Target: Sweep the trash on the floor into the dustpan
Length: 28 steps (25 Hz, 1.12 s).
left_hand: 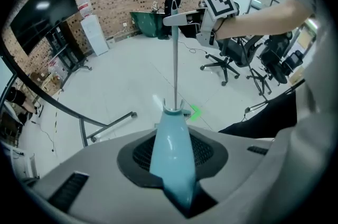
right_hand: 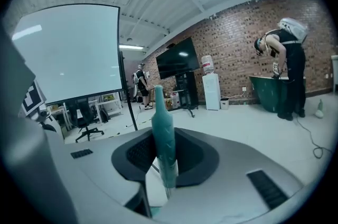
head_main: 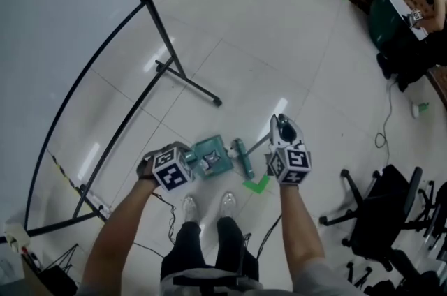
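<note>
The left gripper (left_hand: 171,153) is clamped on the pale-blue dustpan handle (left_hand: 170,130), which runs straight out between its jaws. Past the handle's tip its own view shows only the thin broom pole (left_hand: 175,59) and a green arrow mark (left_hand: 195,112) on the floor. The head view adds what lies below: the teal dustpan (head_main: 209,155) just ahead of that gripper, and the brush head (head_main: 242,156) right beside the pan, between the two tools. Pale specks in the pan may be trash, though they are too small to be sure. The right gripper (right_hand: 165,158) grips the teal broom handle (right_hand: 161,122). Only its view takes in a brick wall (right_hand: 237,38), a wall screen (right_hand: 177,62) and a person (right_hand: 288,75) bent forward. Each gripper's cube (head_main: 171,170) bears black-and-white square markers.
</note>
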Tool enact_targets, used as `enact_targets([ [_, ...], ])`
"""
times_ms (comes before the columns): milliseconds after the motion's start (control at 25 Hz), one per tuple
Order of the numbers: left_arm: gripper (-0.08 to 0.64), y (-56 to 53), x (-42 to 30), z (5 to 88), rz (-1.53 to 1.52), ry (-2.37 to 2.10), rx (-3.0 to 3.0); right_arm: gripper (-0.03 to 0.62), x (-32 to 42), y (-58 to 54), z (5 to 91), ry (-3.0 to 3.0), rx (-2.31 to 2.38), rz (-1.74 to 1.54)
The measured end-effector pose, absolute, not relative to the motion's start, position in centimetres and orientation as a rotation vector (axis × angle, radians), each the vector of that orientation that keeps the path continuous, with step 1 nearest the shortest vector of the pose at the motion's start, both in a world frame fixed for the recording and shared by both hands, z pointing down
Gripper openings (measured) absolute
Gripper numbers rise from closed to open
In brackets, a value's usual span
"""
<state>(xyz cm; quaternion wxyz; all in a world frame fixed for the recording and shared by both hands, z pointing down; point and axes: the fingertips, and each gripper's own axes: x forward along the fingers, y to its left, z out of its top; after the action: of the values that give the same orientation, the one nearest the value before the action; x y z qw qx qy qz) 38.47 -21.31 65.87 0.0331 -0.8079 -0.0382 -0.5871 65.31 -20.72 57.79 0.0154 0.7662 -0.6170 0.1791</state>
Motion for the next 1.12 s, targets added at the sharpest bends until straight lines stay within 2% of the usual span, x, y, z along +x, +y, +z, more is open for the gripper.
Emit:
enact_targets([
  [320, 0.103, -20.1, 37.1, 65.5, -1.81, -0.072, -2.528, 0.074, 59.6, -23.3, 57.1, -2.138, 2.243, 0.674],
  [600, 0.103, -19.5, 33.0, 64.6, -1.783, 0.141, -2.64, 0.08, 54.2, -24.7, 55.9, -2.333, 2.005, 0.699],
  [1120, 0.103, -18.3, 20.0, 60.3, -1.651, 0.634, -2.776, 0.075, 43.7, -24.8, 46.5, -2.519, 1.741, 0.437],
])
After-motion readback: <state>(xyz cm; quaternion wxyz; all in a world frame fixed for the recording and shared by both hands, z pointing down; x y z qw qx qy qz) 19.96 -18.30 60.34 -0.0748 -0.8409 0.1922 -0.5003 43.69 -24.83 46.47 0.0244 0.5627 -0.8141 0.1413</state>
